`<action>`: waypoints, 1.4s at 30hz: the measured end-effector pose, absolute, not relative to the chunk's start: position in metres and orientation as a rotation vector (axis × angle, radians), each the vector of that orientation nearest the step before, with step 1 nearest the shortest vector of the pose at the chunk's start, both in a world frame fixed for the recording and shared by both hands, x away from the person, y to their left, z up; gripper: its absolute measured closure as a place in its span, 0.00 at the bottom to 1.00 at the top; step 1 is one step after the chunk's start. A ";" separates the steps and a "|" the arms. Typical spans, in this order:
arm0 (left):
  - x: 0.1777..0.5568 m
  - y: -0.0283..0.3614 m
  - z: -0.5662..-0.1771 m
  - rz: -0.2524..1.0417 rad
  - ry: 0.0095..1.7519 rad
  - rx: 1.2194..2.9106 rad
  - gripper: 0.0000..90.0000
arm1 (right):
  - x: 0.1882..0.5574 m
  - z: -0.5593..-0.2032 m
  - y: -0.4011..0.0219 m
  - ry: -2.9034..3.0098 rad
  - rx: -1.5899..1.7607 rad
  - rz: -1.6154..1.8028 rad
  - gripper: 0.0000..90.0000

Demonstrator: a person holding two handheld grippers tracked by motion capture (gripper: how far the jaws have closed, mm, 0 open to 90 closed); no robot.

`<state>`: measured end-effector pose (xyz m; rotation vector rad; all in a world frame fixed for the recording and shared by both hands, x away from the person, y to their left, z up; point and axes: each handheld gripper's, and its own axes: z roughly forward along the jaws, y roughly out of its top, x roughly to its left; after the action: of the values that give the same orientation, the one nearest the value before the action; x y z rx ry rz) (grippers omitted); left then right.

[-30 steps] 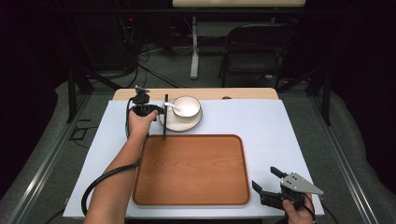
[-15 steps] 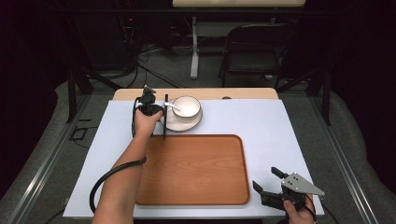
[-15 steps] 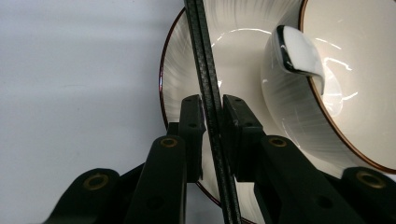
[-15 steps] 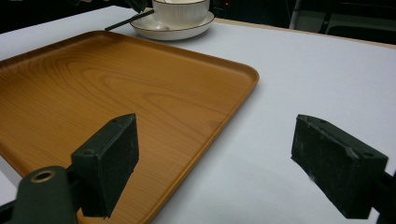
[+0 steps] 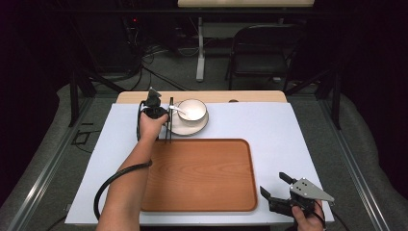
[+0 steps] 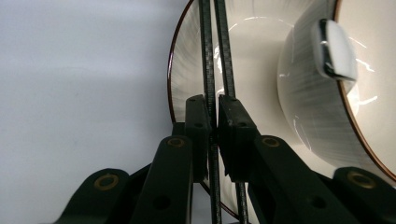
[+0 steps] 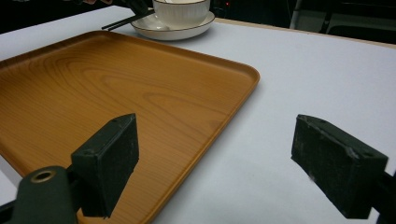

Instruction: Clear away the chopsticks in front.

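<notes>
Chopsticks (image 6: 215, 56), a black pair lying on the plate (image 6: 187, 60) rim just left of the bowl (image 6: 317, 107), sit clamped in the left gripper (image 6: 212, 126), whose jaws have just been closing. Lift straight up, keeping both sticks parallel. Nearer, by the wooden tray (image 5: 202, 173), the right gripper (image 7: 224, 154) gapes idle. Its own view shows the wide-spread pads; the left gripper view shows the pinch and a spoon (image 6: 336, 51).

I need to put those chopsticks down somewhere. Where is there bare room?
The wooden tray is bare throughout. The white table is free right of the plate. It is crowded by the plate, where the left gripper, jaws just closed on the chopsticks, meets bowl and spoon.
</notes>
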<state>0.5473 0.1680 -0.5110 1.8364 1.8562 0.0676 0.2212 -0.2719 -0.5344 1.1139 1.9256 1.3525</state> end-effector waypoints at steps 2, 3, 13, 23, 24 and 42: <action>0.549 0.168 -0.512 0.045 1.873 1.828 0.92 | 0.221 -0.534 -0.272 1.923 1.113 1.356 0.16; 0.550 0.169 -0.513 0.038 1.875 1.828 0.93 | 0.221 -0.534 -0.272 1.922 1.113 1.356 0.16; 0.552 0.177 -0.511 -0.033 1.922 1.764 0.95 | 0.220 -0.534 -0.273 1.919 1.103 1.356 0.16; 0.534 0.191 -0.492 -0.033 1.892 1.693 0.95 | 0.221 -0.534 -0.272 1.925 1.110 1.360 0.16; 0.530 0.193 -0.490 -0.040 1.883 1.703 0.95 | 0.221 -0.534 -0.272 1.926 1.106 1.359 0.16; 0.425 0.225 -0.470 -0.078 1.782 1.761 0.95 | 0.223 -0.534 -0.270 1.932 1.094 1.366 0.16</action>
<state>0.4251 0.2253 -0.4699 1.7605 1.7821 -0.0778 0.2227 -0.2700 -0.5341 1.0942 1.9319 1.3658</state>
